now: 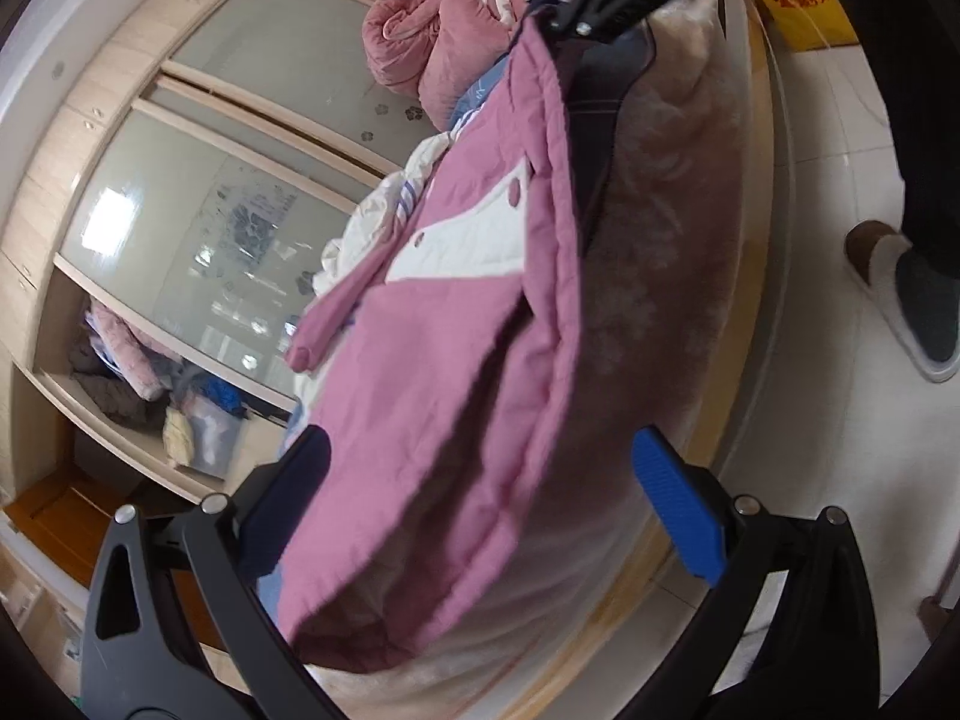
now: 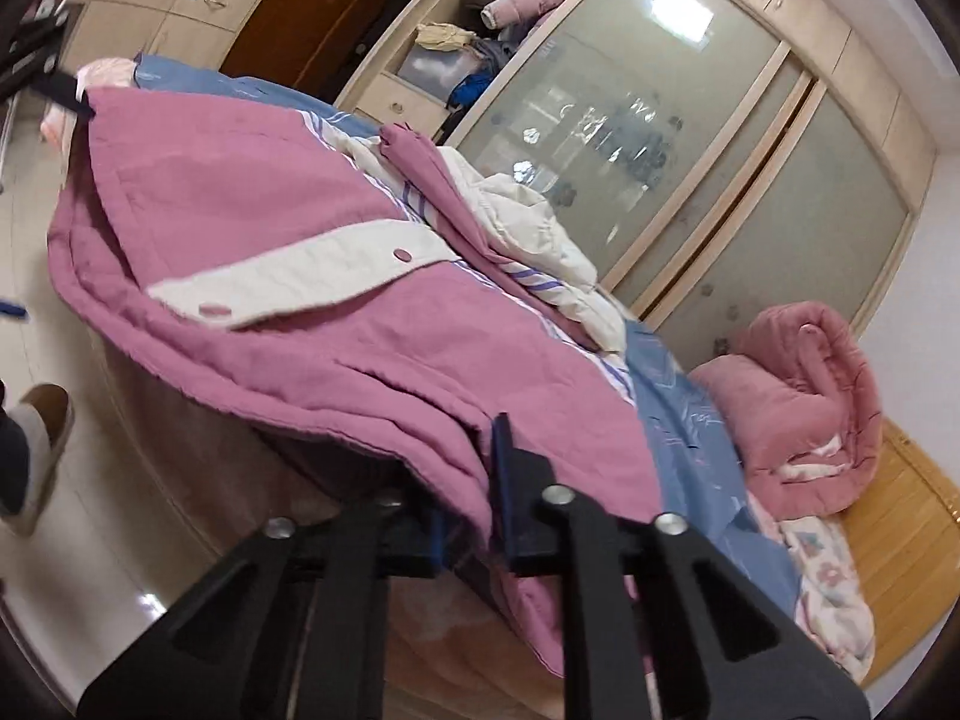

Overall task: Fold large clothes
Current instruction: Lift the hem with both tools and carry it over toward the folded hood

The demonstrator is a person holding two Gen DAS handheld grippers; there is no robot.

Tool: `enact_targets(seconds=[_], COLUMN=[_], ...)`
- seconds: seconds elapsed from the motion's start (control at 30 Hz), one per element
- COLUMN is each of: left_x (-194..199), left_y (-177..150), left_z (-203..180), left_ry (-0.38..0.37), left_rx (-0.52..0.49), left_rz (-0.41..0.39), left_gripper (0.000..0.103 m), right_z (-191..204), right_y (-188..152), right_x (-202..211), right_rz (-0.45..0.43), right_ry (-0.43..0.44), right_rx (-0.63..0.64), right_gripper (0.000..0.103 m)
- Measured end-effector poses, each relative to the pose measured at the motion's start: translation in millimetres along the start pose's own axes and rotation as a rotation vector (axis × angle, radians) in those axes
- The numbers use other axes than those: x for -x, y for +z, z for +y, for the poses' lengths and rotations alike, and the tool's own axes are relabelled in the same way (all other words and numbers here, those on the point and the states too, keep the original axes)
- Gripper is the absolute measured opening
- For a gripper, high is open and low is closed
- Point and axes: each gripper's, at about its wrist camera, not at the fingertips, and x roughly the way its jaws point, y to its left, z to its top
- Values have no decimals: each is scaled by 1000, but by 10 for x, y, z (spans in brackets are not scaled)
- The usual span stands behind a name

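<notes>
1. Jacket (image 2: 312, 324): pink, quilted, with a white flap; it lies across the bed (image 2: 690, 420), one edge hanging over the side.
2. Right gripper (image 2: 474, 516): jaws clamped on your near jacket edge.
3. Left gripper (image 1: 480, 498): jaws apart, jacket hanging between them, pads (image 1: 678, 504) not pressing.
4. Handling, judged: soft, limp, fairly light, so it will sag; take seamed edges or corners.

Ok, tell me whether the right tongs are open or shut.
Shut: the right tongs pinch the pink jacket's edge between their blue pads.
</notes>
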Motion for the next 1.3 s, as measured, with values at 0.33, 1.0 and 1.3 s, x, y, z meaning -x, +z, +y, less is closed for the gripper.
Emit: enact_targets(seconds=[0.33, 1.0, 1.3], left_x=[-378, -638, -586], left_y=[147, 269, 381], left_z=[51, 983, 1321], left_ry=[123, 61, 114], left_rx=[-26, 449, 594], left_rz=[19, 93, 41], left_gripper=[101, 9, 8], right_z=[-260, -461, -666], right_y=[5, 137, 322], right_x=[374, 301, 309], right_rz=[-95, -87, -146], right_ry=[-19, -18, -57], right_rx=[-172, -314, -420], right_gripper=[9, 9, 7])
